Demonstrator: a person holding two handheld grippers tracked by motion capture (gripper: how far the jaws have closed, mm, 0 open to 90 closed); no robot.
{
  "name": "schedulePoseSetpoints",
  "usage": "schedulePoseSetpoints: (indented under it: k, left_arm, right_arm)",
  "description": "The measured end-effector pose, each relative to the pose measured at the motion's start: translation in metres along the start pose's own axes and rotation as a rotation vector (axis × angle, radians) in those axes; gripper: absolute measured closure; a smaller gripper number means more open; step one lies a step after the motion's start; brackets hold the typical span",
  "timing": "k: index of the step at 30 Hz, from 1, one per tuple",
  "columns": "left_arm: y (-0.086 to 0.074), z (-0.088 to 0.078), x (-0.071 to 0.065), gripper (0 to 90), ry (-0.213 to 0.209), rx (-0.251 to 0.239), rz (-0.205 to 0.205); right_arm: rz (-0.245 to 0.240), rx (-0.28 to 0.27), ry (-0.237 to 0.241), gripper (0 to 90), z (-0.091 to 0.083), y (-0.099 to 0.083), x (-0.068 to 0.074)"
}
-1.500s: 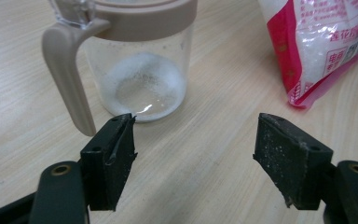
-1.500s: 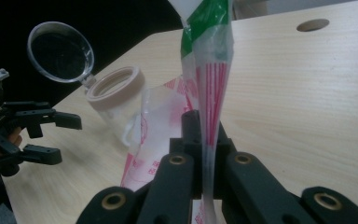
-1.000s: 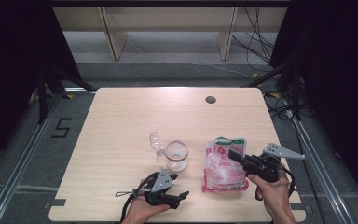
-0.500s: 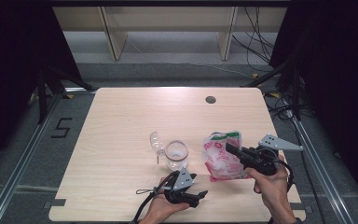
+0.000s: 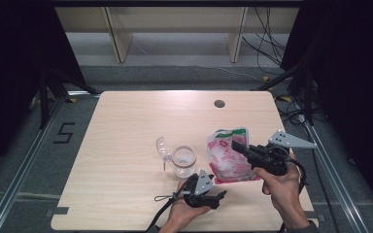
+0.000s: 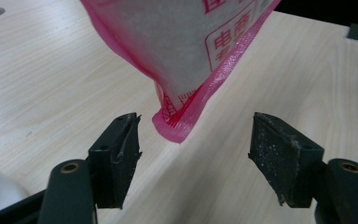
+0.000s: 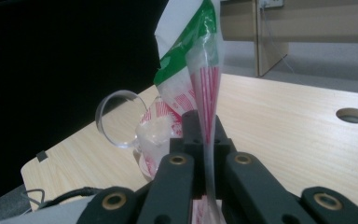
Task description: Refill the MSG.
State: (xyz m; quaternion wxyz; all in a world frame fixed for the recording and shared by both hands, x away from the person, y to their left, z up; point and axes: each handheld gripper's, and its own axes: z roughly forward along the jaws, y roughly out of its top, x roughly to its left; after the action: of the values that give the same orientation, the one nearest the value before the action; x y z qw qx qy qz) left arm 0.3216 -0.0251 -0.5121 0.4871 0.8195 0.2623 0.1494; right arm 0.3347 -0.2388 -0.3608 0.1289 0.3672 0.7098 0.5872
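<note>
- Right gripper (image 5: pixel 237 145) is clamped on the pink-and-white plastic pouch (image 5: pixel 227 158), lifting it off the table (image 5: pixel 126 126).
- Left gripper (image 6: pixel 193 140), jaws wide but just been closing, brackets the pouch's bottom corner without touching.
- Next move is probably pinching that corner, then tipping toward the clear glass jar (image 5: pixel 184 161).

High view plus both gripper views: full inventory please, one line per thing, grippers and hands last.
Pouch: 1, pink and white with a green top edge, right of table centre, hanging from the right gripper, bottom corner off the wood.
Jar: 1, clear, open, near the front middle of the table.
Lid: 1, clear, round, hinged up at the jar's left.
Table: 1, light wood, with a round cable hole near its far edge.
Shelf unit: 1, pale wood, behind the table.
Left gripper: 1, black, jaws apart either side of the pouch's bottom corner, not touching it; they have just been closing.
Right gripper: 1, black, shut on the pouch's side edge.
Hands: 2, one per gripper.
</note>
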Motion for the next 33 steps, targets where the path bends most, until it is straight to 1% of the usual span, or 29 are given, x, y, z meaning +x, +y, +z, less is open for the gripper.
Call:
schedulePoseSetpoints:
  k: [1, 2, 3, 4, 5, 6, 7, 8, 9, 10, 11, 12, 13, 14, 15, 17, 18, 19, 20, 21, 23, 25, 26, 27, 28, 29, 30, 32, 33]
  left_arm:
    - [0.001, 0.001, -0.002, 37.4, 0.020, -0.008, 0.009]
    - [0.002, 0.003, -0.002, 40.4, 0.038, -0.020, 0.029]
    - [0.003, 0.004, -0.003, 41.4, 0.038, -0.023, 0.020]
    - [0.004, 0.005, -0.004, 42.4, 0.049, -0.028, 0.024]
    - [0.004, 0.008, -0.003, 47.0, 0.030, -0.031, 0.027]
    - [0.004, 0.010, -0.004, 48.1, 0.055, -0.032, 0.040]
    - [0.004, 0.011, -0.005, 50.0, 0.067, -0.035, 0.042]
    - [0.004, 0.011, -0.005, 55.3, 0.077, -0.047, 0.043]
    - [0.004, 0.011, -0.006, 56.9, 0.083, -0.058, 0.042]
    - [0.004, 0.011, -0.006, 57.4, 0.091, -0.057, 0.050]
    - [0.003, 0.011, -0.007, 59.3, 0.101, -0.065, 0.049]
    - [0.003, 0.012, -0.008, 61.1, 0.108, -0.073, 0.040]
    - [0.002, 0.011, -0.009, 63.0, 0.114, -0.081, 0.027]
    - [0.002, 0.011, -0.009, 64.9, 0.119, -0.087, 0.014]
    - [0.001, 0.009, -0.009, 66.1, 0.129, -0.112, -0.003]
    - [0.000, 0.007, -0.011, 68.4, 0.158, -0.138, -0.004]
    - [0.000, 0.006, -0.012, 69.1, 0.162, -0.141, -0.005]
    - [0.000, 0.006, -0.012, 69.2, 0.160, -0.142, -0.004]
    - [0.000, 0.006, -0.012, 69.8, 0.154, -0.140, -0.016]
    - [0.000, 0.008, -0.011, 69.8, 0.151, -0.151, -0.028]
    - [0.001, 0.008, -0.011, 70.4, 0.168, -0.155, -0.037]
    - [0.002, 0.008, -0.012, 71.0, 0.171, -0.140, -0.039]
    - [0.002, 0.009, -0.013, 71.2, 0.172, -0.141, -0.048]
    - [0.002, 0.009, -0.013, 71.3, 0.168, -0.141, -0.058]
    - [0.002, 0.009, -0.012, 71.3, 0.166, -0.143, -0.067]
    - [0.003, 0.009, -0.011, 71.4, 0.174, -0.145, -0.076]
    - [0.003, 0.009, -0.011, 71.4, 0.179, -0.148, -0.086]
    - [0.004, 0.011, -0.009, 71.5, 0.168, -0.160, -0.093]
    - [0.006, 0.011, -0.009, 71.6, 0.157, -0.156, -0.084]
  right_arm:
    - [-0.006, -0.005, 0.000, 90.0, 0.000, 0.002, 0.001]
    - [0.008, -0.006, 0.006, 90.0, 0.000, 0.003, 0.003]
    - [-0.012, -0.016, 0.009, 90.0, 0.001, 0.005, 0.003]
    - [-0.001, -0.004, 0.009, 90.0, 0.000, 0.006, 0.006]
    - [-0.017, -0.005, 0.015, 90.0, 0.001, 0.007, 0.006]
    - [-0.020, -0.004, 0.016, 90.0, 0.001, 0.008, 0.008]
    - [-0.007, -0.001, 0.017, 90.0, 0.002, 0.008, 0.010]
    - [-0.007, 0.000, 0.017, 90.0, 0.002, 0.008, 0.011]
    - [-0.032, 0.005, 0.011, 90.0, 0.003, 0.009, 0.010]
    - [-0.026, 0.002, 0.017, 90.0, 0.005, 0.009, 0.010]
    - [-0.001, 0.011, 0.018, 90.0, 0.004, 0.009, 0.013]
    - [-0.030, 0.008, 0.013, 90.0, 0.005, 0.010, 0.011]
    - [-0.029, 0.010, 0.004, 90.0, 0.006, 0.010, 0.012]
    - [-0.042, 0.019, 0.003, 90.0, 0.007, 0.011, 0.012]
    - [-0.041, 0.017, -0.001, 90.0, 0.007, 0.011, 0.013]
    - [-0.038, 0.021, -0.013, 90.0, 0.007, 0.014, 0.014]
    - [-0.045, 0.018, -0.002, 90.0, 0.008, 0.015, 0.013]
    - [-0.024, 0.018, -0.004, 90.0, 0.008, 0.016, 0.014]
    - [-0.035, 0.013, -0.002, 90.0, 0.009, 0.016, 0.013]
    - [-0.078, 0.005, -0.012, 90.0, 0.010, 0.017, 0.011]
    - [-0.039, 0.022, -0.008, 90.0, 0.013, 0.017, 0.013]
    - [-0.061, 0.030, -0.008, 90.0, 0.016, 0.018, 0.014]
    - [-0.051, 0.038, -0.011, 90.0, 0.018, 0.019, 0.016]
    - [-0.067, 0.038, -0.011, 90.0, 0.020, 0.020, 0.016]
    - [-0.042, 0.043, -0.013, 90.0, 0.022, 0.021, 0.018]
    - [-0.053, 0.046, -0.008, 90.0, 0.023, 0.022, 0.017]
    - [-0.069, 0.035, -0.016, 90.0, 0.026, 0.023, 0.016]
    - [-0.056, 0.054, -0.020, 90.0, 0.029, 0.026, 0.018]
    - [-0.066, 0.052, -0.020, 90.0, 0.032, 0.027, 0.018]
